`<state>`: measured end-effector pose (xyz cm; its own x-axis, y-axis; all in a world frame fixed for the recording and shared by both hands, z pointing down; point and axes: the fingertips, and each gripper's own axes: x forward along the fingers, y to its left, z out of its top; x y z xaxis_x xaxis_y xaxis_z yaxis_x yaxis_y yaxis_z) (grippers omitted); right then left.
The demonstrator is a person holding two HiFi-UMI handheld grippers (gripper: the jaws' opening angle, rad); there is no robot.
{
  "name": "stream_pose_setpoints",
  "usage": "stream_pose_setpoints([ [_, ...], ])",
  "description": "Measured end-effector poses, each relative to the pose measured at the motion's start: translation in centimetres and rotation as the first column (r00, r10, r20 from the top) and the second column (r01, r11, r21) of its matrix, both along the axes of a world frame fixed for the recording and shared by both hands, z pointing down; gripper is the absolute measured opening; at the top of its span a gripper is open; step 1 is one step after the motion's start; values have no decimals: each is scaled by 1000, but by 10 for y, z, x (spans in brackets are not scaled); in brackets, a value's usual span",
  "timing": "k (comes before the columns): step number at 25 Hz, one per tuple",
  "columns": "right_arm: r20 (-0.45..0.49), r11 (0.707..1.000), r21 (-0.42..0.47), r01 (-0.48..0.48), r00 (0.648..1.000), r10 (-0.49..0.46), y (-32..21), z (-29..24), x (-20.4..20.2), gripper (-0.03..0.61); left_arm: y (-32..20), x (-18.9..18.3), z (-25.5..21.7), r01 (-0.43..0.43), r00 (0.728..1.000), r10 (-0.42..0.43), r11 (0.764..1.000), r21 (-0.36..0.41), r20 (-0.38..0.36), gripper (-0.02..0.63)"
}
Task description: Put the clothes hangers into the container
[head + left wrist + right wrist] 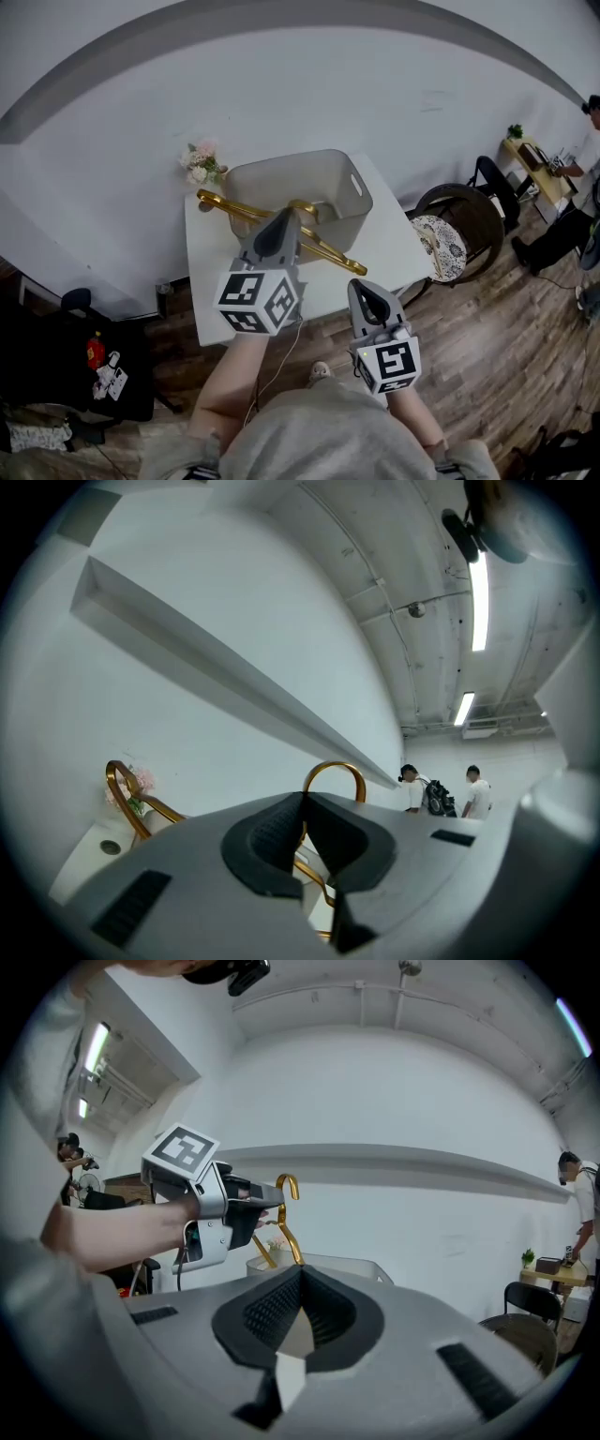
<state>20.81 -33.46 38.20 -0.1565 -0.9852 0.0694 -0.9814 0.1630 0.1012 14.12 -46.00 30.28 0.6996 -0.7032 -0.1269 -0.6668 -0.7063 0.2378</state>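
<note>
A gold clothes hanger lies slantwise over the white table, its hook near the grey container at the back. My left gripper is shut on this hanger near its middle. In the left gripper view the jaws are pressed together, with the gold hook rising just beyond them and a curved hanger end at the left. My right gripper hangs shut and empty by the table's near right side. In the right gripper view its shut jaws face the left gripper, the hanger and the container.
A small bunch of pink flowers stands at the table's back left corner. To the right of the table is a round dark chair. A person stands far right by a small desk. Dark clutter lies on the floor at left.
</note>
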Motion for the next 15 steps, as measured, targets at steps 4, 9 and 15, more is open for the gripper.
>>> stream_pose_setpoints([
  [4, 4, 1000, -1, 17, 1000, -17, -20, 0, 8, 3, -22, 11, -4, 5, 1000, -5, 1000, -3, -11, 14],
  [9, 6, 999, 6, 31, 999, -31, -37, 2, 20, 3, -42, 24, -8, 7, 1000, -7, 1000, -5, -27, 14],
  [15, 18, 999, -16, 46, 999, -46, -53, 10, 33, 3, -63, 42, -3, -11, 998, 9, 999, -32, -56, 14],
])
